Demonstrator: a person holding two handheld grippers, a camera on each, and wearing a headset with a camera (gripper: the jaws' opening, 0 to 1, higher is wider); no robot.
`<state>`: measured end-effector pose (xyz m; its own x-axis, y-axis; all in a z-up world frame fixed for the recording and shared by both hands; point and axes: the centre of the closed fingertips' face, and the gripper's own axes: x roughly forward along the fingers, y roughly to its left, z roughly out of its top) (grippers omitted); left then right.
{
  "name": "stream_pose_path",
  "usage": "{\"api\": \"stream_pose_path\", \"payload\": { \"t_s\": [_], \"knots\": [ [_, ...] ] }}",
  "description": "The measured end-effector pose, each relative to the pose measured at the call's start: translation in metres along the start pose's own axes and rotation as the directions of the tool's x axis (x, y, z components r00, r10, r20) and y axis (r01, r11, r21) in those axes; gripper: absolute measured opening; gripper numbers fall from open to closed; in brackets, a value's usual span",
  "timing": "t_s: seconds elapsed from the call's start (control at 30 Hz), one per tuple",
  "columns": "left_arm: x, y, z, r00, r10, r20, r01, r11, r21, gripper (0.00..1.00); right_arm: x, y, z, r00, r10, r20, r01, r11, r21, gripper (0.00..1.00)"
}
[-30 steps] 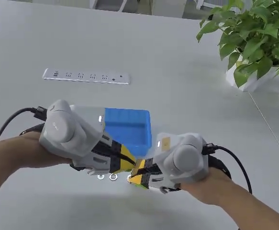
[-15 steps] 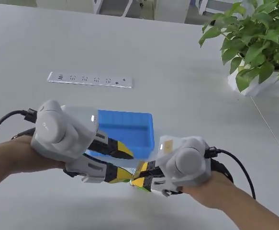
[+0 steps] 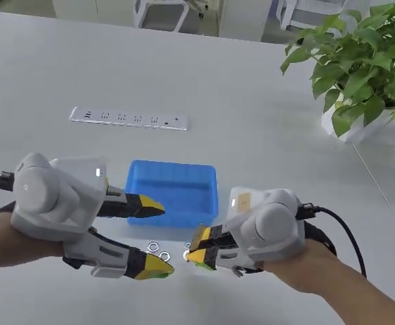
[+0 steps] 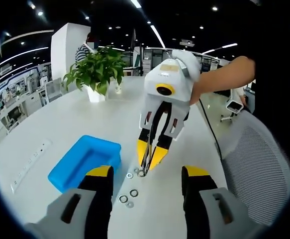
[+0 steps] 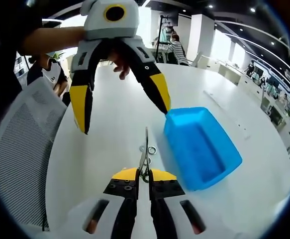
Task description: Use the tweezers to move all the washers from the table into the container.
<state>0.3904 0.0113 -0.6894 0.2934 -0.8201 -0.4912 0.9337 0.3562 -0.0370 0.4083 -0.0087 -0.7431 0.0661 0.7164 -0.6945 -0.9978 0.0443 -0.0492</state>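
In the head view the left gripper [image 3: 154, 238] sits at the lower left of the frame, its two yellow-tipped jaws spread wide with nothing gripped between them. The right gripper [image 3: 196, 247] is at lower centre right, jaws pinched almost together. The right gripper view shows what they clamp: the tweezers [image 5: 145, 149], a thin metal pair running straight up from that gripper's [image 5: 139, 175] jaws in mid-frame. The left gripper [image 5: 121, 107] hangs open across the top of that view. In the left gripper view the right gripper [image 4: 152, 152] comes down from the upper centre with the tweezers [image 4: 144, 167] pointing at the table [image 4: 110, 119]. That view's own gripper [image 4: 148, 174] has its jaws far apart at the bottom. The washers [image 3: 159, 251] lie loose on the table [image 3: 251, 122] just below frame centre, between the two grippers. They also show as small rings [image 4: 130, 196] at lower centre and [image 5: 151, 150] beside the tweezers. Whether the tips touch one cannot be told. Just above the washers in the head view is the container [image 3: 173, 189], blue and rectangular. Higher up, left of centre, lies a power strip [image 3: 129, 118], and a plant [image 3: 366, 68] fills the upper right corner.
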Motion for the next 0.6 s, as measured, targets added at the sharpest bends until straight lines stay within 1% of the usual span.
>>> {"api": "stream_pose_path", "payload": {
  "t_s": [0.13, 0.17, 0.23, 0.33, 0.37, 0.6],
  "knots": [
    [-0.007, 0.003, -0.003, 0.9997, 0.022, 0.003, -0.022, 0.999, -0.027, 0.69, -0.007, -0.005, 0.008, 0.9999, -0.015, -0.001, 0.015, 1.0, -0.017, 0.08],
    [-0.009, 0.004, -0.005, 0.9996, 0.029, 0.001, -0.029, 0.998, -0.049, 0.73, -0.01, -0.007, 0.011, 0.9998, -0.019, 0.001, 0.019, 1.0, -0.017, 0.08],
    [-0.013, 0.005, -0.009, 0.9989, 0.045, -0.008, -0.046, 0.997, -0.064, 0.78, -0.013, -0.009, 0.015, 0.9997, -0.024, 0.006, 0.024, 1.0, -0.017, 0.08],
    [-0.021, 0.006, -0.01, 0.998, 0.063, 0.0, -0.063, 0.996, -0.068, 0.8, -0.018, -0.012, 0.023, 0.9995, -0.029, 0.009, 0.03, 0.999, -0.022, 0.08],
    [-0.023, 0.006, -0.01, 0.9974, 0.072, 0.005, -0.071, 0.994, -0.079, 0.81, -0.02, -0.014, 0.026, 0.9995, -0.032, 0.009, 0.032, 0.999, -0.023, 0.08],
    [-0.036, 0.009, -0.012, 0.9925, 0.121, 0.014, -0.119, 0.988, -0.1, 0.89, -0.027, -0.023, 0.043, 0.9992, -0.033, 0.022, 0.034, 0.999, -0.038, 0.08]
  ]
}}
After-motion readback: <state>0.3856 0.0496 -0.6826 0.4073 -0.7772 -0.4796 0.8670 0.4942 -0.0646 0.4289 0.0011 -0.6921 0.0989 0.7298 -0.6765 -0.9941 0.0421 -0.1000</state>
